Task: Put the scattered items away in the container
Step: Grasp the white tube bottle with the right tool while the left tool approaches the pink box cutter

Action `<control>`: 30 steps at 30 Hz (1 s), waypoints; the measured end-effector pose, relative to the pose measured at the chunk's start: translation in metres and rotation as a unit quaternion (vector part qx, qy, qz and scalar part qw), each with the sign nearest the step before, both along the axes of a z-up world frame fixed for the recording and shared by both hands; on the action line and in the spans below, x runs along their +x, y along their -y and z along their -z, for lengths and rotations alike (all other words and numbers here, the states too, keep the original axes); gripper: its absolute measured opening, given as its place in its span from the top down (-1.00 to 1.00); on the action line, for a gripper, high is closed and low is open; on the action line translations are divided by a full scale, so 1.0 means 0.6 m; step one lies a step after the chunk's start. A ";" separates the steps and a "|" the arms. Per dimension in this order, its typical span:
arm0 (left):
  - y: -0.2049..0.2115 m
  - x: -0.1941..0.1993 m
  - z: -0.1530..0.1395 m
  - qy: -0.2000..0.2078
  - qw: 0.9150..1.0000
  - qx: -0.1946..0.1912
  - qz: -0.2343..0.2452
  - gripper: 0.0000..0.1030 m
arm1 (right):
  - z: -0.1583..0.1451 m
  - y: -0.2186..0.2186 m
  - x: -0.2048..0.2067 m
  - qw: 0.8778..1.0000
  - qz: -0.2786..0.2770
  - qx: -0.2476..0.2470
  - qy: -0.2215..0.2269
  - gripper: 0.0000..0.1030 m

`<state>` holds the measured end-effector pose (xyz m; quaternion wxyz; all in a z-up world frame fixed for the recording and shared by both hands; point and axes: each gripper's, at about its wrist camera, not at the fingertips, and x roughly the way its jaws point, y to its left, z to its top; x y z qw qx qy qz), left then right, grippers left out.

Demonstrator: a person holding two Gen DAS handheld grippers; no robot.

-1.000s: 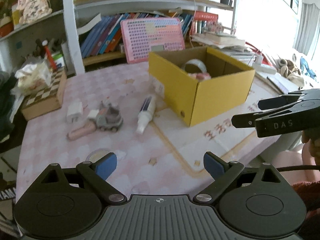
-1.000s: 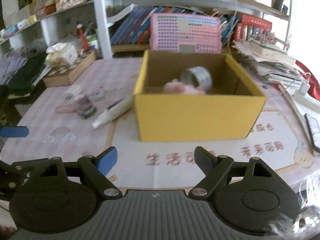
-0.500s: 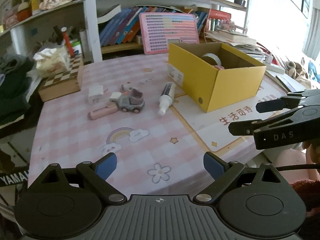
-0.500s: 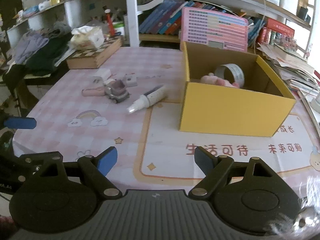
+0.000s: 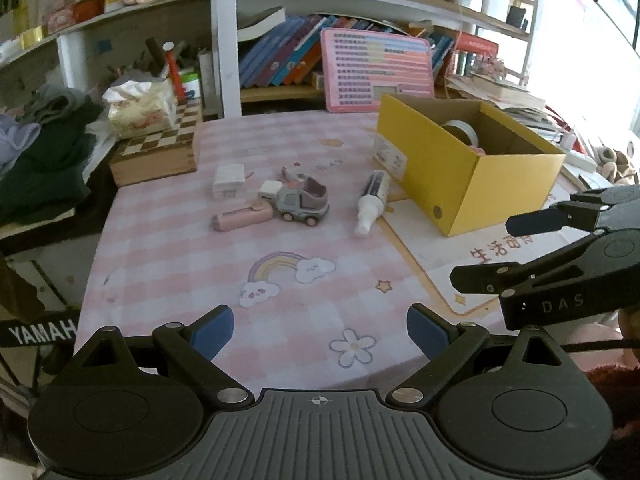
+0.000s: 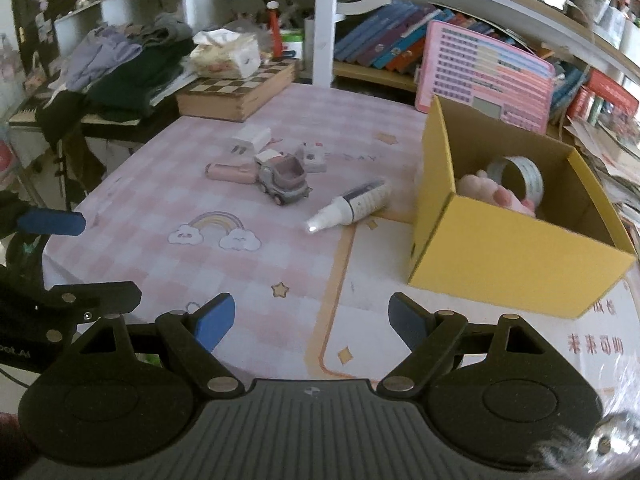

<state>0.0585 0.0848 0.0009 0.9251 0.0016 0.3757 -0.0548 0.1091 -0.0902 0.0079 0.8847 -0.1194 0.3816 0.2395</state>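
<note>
A yellow cardboard box (image 5: 472,184) (image 6: 508,256) stands on the right of the table and holds a tape roll (image 6: 516,174) and a pink soft item (image 6: 492,192). Scattered left of it lie a white tube (image 5: 372,200) (image 6: 352,206), a grey toy truck (image 5: 302,202) (image 6: 282,180), a pink stick-shaped item (image 5: 240,218) (image 6: 230,172), a white charger (image 5: 228,178) (image 6: 250,140) and a small white block (image 6: 314,156). My left gripper (image 5: 320,332) and right gripper (image 6: 310,322) are both open and empty, above the table's near edge, well short of the items.
A chessboard box (image 5: 156,152) with a tissue pack (image 5: 140,108) sits at the back left. A pink board (image 5: 378,70) leans on the bookshelf behind the yellow box. Dark clothes (image 6: 120,68) are piled to the left. Papers (image 6: 600,140) are stacked on the right.
Both grippers have pulled back from the table and the box, so the items look smaller and farther. Nothing on the table has moved. Both stay open.
</note>
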 end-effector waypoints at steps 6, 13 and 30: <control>-0.007 0.031 -0.001 0.007 1.000 0.025 -0.013 -0.83 | 0.003 -0.026 0.057 1.000 -0.017 -0.007 0.002 -0.46; -0.013 0.098 0.011 0.008 0.999 0.042 -0.013 -0.81 | 0.011 -0.062 0.145 0.999 -0.020 -0.028 -0.005 -0.24; -0.067 0.259 0.083 -0.008 0.997 0.059 -0.040 -0.75 | 0.075 -0.111 0.276 0.994 0.079 -0.062 -0.034 -0.17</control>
